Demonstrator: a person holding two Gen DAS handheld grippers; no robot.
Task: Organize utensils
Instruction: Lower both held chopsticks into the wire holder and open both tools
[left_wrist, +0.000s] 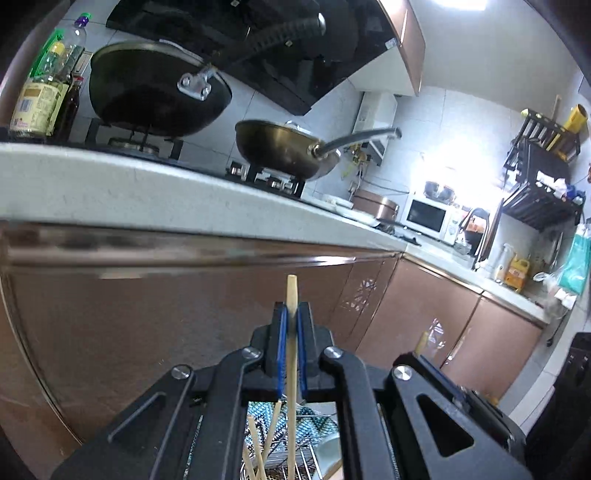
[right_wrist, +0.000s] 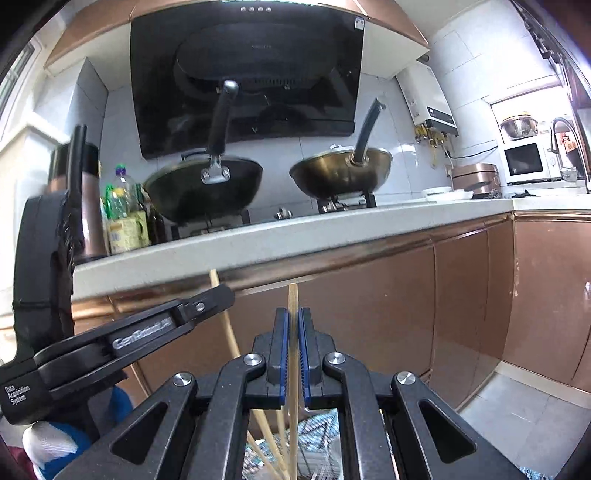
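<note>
My left gripper (left_wrist: 292, 314) is shut on a wooden chopstick (left_wrist: 291, 295) that stands upright between its blue pads; its top pokes above the fingertips. My right gripper (right_wrist: 293, 321) is shut on another upright wooden chopstick (right_wrist: 292, 299). Below both grippers, several more chopsticks (left_wrist: 258, 454) stand in a wire rack (left_wrist: 288, 465) over a patterned cloth; they also show in the right wrist view (right_wrist: 269, 443). The left gripper (right_wrist: 218, 295) shows in the right wrist view at left with its chopstick (right_wrist: 229, 332). The right gripper's finger (left_wrist: 428, 362) shows at right in the left wrist view.
A white countertop (left_wrist: 147, 184) runs above copper cabinet doors (left_wrist: 184, 314). On the stove stand a black wok (left_wrist: 159, 92) and a brass wok (left_wrist: 284, 147). Bottles (left_wrist: 40, 96) stand at the left. A microwave (left_wrist: 428, 214), a sink tap and a black dish rack (left_wrist: 543, 173) are at the far right.
</note>
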